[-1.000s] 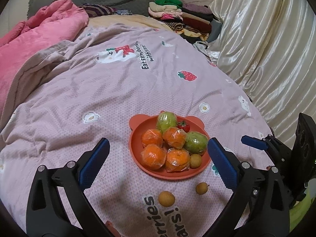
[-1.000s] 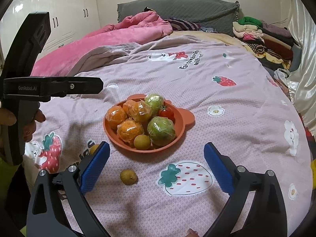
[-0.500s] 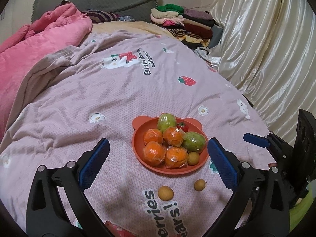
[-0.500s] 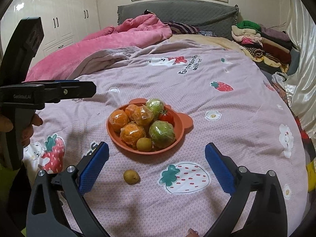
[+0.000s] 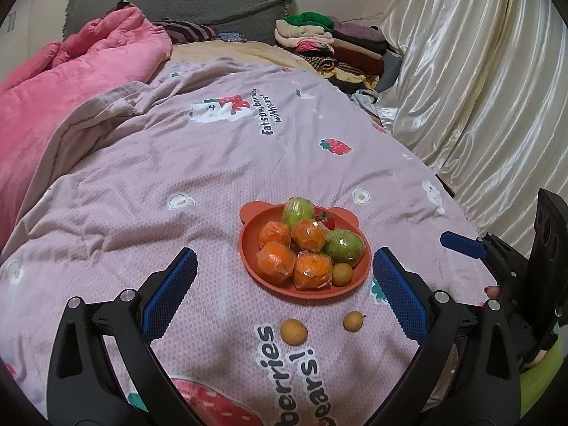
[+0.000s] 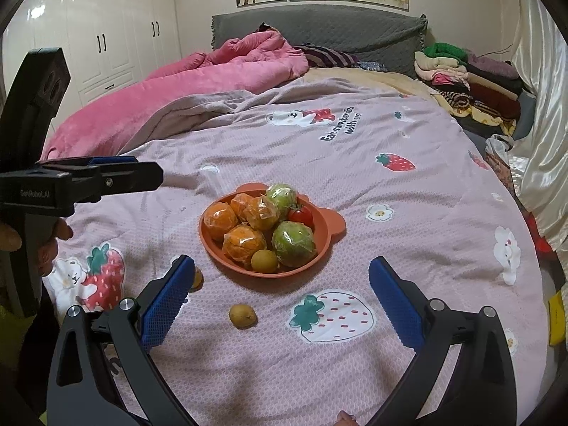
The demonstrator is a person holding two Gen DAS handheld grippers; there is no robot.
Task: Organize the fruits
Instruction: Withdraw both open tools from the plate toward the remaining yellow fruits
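bed quilt (image 5: 149, 191); both claws (image 5: 284, 284) (image 6: 280, 294) gape empty. two loose longans (image 5: 293, 332) before plate (image 5: 248, 259): light, brittle-shelled, roll-prone; pinch across middle.

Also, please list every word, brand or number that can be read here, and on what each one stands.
"Eat strawberries with bears!" printed on the pink bedspread, beside the bear picture.
"berries!" and "bears!", the same slogan cut off, on the bedspread near the left gripper.
"GenRobot.AI" on the left gripper's black body.
No numbers are visible.
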